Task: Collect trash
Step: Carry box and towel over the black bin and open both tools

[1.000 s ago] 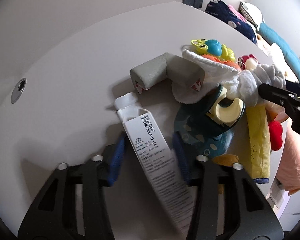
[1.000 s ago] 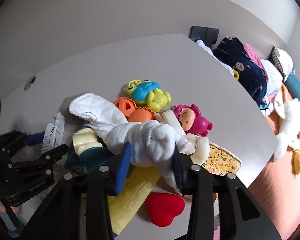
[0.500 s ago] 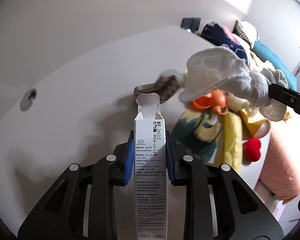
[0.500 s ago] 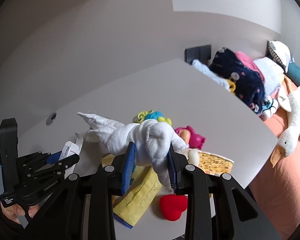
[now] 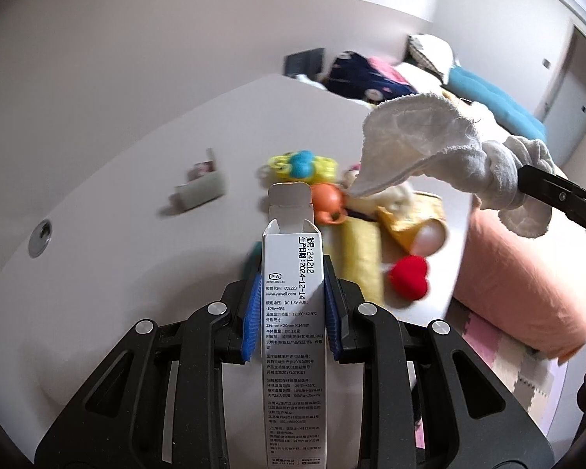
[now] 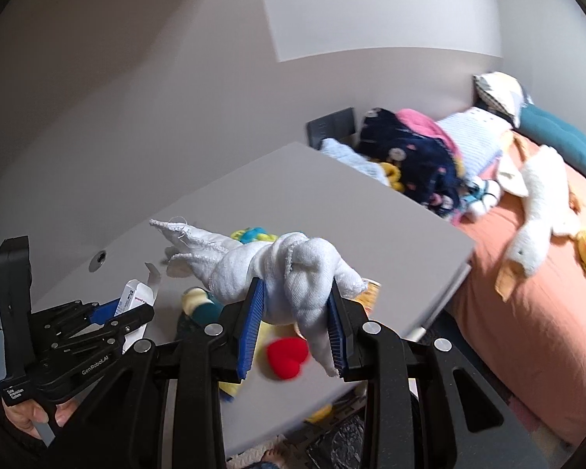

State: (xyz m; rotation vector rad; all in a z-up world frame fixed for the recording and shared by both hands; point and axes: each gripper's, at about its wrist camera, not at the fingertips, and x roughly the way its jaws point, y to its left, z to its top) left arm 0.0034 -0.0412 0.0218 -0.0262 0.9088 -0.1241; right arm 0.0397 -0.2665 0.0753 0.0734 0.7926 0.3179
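My left gripper is shut on a narrow white carton with printed text. The carton stands upright between the blue pads with its top flap open, lifted above the grey table. My right gripper is shut on a knotted white cloth, which hangs in the air over the toy pile. In the left wrist view the cloth shows at upper right, with the right gripper's black finger behind it. In the right wrist view the left gripper and the carton are at lower left.
On the table lie a grey foam corner piece, a yellow-and-blue toy, an orange toy, a yellow packet and a red heart. Right of the table edge is a bed with an orange sheet and a plush goose.
The left jaws closed on the carton and lifted it off the table. The right gripper rose with the cloth, pulling it clear of the toys.
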